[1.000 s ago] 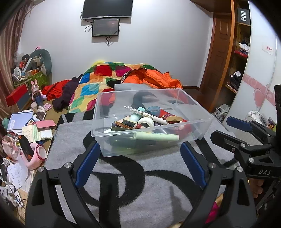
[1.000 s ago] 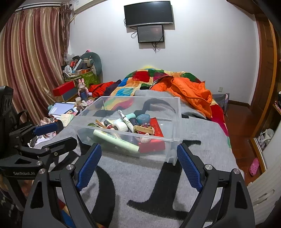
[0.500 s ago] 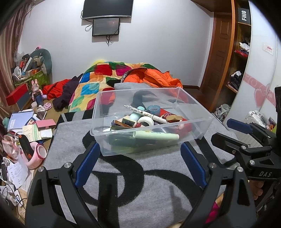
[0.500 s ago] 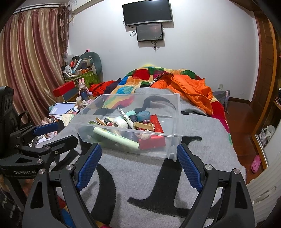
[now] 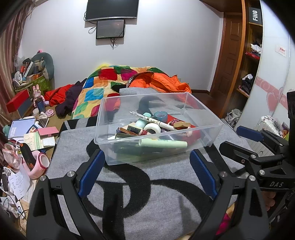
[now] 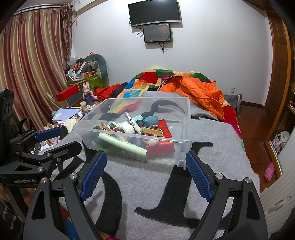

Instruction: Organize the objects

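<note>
One clear plastic bin (image 5: 158, 118) (image 6: 136, 118) on a grey blanket with black shapes (image 5: 147, 184) (image 6: 156, 184), spread over the bed. Inside, a heap of small things: a pale green tube (image 5: 163, 143) (image 6: 122, 144) along the near wall, a white tape roll (image 5: 152, 128) (image 6: 126, 128), a white pen (image 5: 151, 120) (image 6: 131, 121) tilted over the pile, a teal tape roll (image 5: 160, 115) (image 6: 151, 120), a red flat box (image 6: 163, 136) at the right side.

Left gripper (image 5: 147, 171) (image 6: 57, 140) wide open with nothing between the blue pads (image 5: 91, 172), low over the blanket just before the near wall of the bin, not touching. Right gripper (image 6: 145, 173) (image 5: 247, 138) also wide open and empty, near the front right corner of the bin, apart from it.

Behind the bin, a quilt of many colours (image 5: 103, 81) (image 6: 151, 77) and an orange jacket (image 5: 160, 83) (image 6: 201, 90). At the left of the bed, books, papers and a pink object (image 5: 39, 164) in disorder. On the far wall, two dark screens (image 5: 112, 9) (image 6: 154, 12), one under the other.
</note>
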Demonstrator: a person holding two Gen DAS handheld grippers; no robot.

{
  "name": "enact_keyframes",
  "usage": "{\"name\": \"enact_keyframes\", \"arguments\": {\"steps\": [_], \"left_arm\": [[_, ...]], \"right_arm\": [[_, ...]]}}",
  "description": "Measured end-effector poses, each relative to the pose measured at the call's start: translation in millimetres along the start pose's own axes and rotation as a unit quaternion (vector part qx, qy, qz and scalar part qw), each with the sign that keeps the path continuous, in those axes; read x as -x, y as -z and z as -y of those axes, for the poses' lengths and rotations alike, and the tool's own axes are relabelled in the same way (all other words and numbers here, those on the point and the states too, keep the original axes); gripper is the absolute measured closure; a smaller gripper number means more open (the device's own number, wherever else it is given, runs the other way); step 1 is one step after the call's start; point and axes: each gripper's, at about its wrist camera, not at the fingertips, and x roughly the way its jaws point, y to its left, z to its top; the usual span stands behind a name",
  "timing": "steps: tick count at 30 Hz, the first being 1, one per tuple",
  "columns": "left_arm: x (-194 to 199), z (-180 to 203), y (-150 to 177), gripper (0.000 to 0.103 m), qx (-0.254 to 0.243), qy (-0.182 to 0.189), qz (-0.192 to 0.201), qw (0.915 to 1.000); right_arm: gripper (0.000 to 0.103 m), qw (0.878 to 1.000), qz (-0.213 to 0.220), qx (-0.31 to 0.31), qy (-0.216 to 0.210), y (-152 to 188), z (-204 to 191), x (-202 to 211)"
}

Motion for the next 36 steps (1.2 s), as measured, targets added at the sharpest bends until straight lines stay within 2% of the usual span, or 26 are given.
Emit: {"name": "enact_keyframes", "arguments": {"steps": [10,14,36], "left_arm": [[4.2,2.7,1.1,0.009,-0.006,0.006,0.003,1.0000],[5.1,3.6,1.4,0.009,-0.007,0.021,0.001,0.9998],[3.9,0.6,5.0,0.009,0.005,0.020,-0.004,0.9998]], "right_arm": [[0.017,1.000,-0.002,-0.008,-0.004,-0.8,2.1,-1.4],[0.017,1.000,-0.002,-0.009,-0.004,-1.1,3.2,-1.5],[0.017,1.000,-0.014,-0.023,-0.014,1.7,4.9,-6.6]]}}
